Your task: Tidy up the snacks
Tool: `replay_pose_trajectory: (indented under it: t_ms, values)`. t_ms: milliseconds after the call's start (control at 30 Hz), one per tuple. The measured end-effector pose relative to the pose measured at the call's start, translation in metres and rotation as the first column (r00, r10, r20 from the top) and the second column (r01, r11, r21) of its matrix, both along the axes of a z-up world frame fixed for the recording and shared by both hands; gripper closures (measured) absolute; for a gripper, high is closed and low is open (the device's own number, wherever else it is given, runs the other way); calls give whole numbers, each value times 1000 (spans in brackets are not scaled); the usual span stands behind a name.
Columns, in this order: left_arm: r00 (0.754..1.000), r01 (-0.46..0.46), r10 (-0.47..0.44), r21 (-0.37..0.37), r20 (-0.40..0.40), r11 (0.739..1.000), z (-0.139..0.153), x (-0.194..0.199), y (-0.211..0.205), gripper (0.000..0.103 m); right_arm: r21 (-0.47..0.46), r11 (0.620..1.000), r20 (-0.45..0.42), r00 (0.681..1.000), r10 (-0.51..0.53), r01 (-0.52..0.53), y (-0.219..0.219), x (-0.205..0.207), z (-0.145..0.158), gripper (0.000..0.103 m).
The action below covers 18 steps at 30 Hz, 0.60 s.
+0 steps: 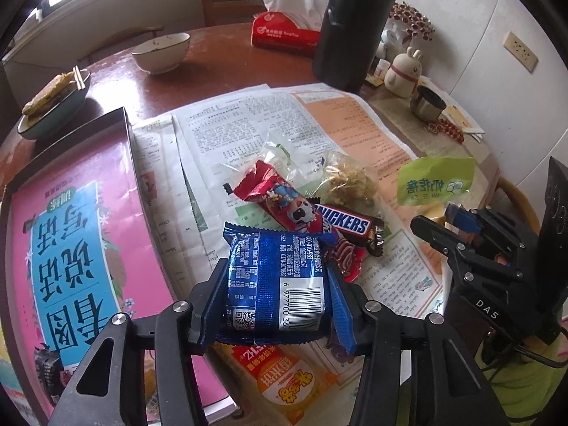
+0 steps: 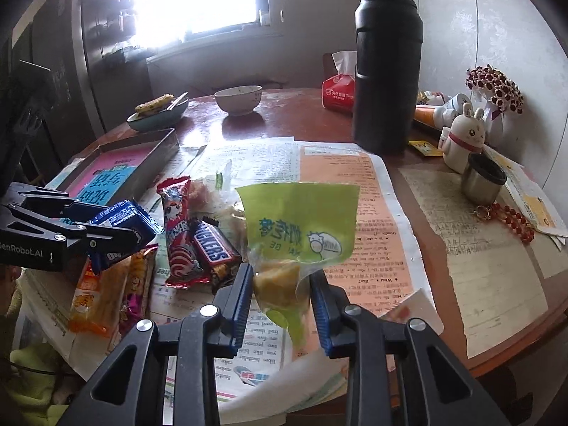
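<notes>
Snacks lie heaped on newspaper spread across a round tabletop [image 1: 220, 71], while two of them hang in the air, one in each claw. The left claw [image 1: 273, 284] pinches a blue foil packet [image 1: 277, 277] by its sides, barcode face up, over the near edge of the pile; held that way it looks ready to be carried to the open box [image 1: 71, 213] at nine o'clock, whose pink-and-blue lining bears large Chinese characters. The right claw [image 2: 282, 294] is pressed onto a green-topped pouch [image 2: 301, 227] with a cow logo, gripping the yellow lump at its base so the printed flap stands upright. At twelve o'clock of the blue packet lie a Snickers bar [image 1: 346, 223] and a red wrapper [image 1: 284, 202] with a cartoon cow; the wording on it is too small to read. An orange packet [image 2: 92, 291] rests at the left claw's side. Beyond stand a black flask [image 2: 387, 81] and a red tissue pack [image 1: 284, 32]. The left tool's side reads "GenRobot.AI", the right's "DAS".
</notes>
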<state>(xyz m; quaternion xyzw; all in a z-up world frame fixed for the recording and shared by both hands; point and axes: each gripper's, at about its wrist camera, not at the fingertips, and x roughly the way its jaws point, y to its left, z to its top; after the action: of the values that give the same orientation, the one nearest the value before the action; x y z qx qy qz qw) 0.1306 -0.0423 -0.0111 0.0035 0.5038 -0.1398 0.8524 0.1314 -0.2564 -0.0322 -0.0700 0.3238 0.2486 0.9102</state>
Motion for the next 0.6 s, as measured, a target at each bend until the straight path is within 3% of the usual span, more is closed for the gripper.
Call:
replay_pose_trajectory:
  t_ms: [600]
  values:
    - [998,-33,36,-37,61,999,27,-15,22,49,73,995,56,996,69,-73,18,-25,25,71]
